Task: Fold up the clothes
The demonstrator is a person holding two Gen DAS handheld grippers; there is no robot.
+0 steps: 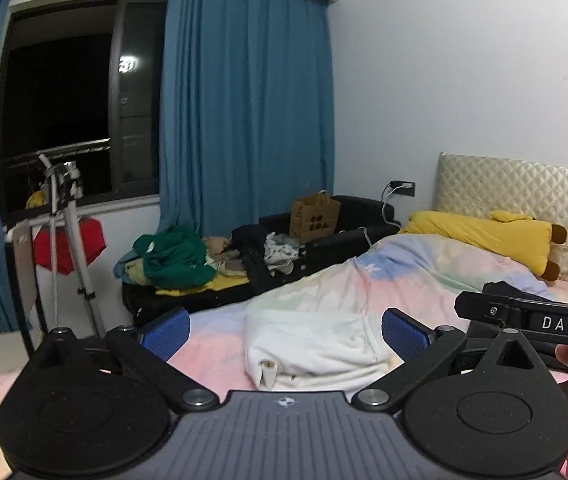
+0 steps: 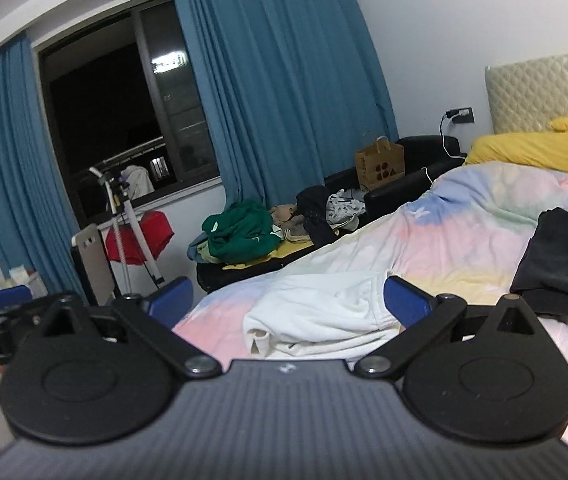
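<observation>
Bed (image 1: 211, 364) under white garment (image 1: 312, 344) (rumpled)

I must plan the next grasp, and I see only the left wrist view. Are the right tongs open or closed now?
Observer: The right tongs are wide open and hold nothing. The white garment lies on the bed just in front of them.
Operator: At the right edge of my view I see only a dark strip on the bed. What is it?
Observer: It is a black garment. It lies on the bedspread, to the right of the white garment and apart from it.
</observation>
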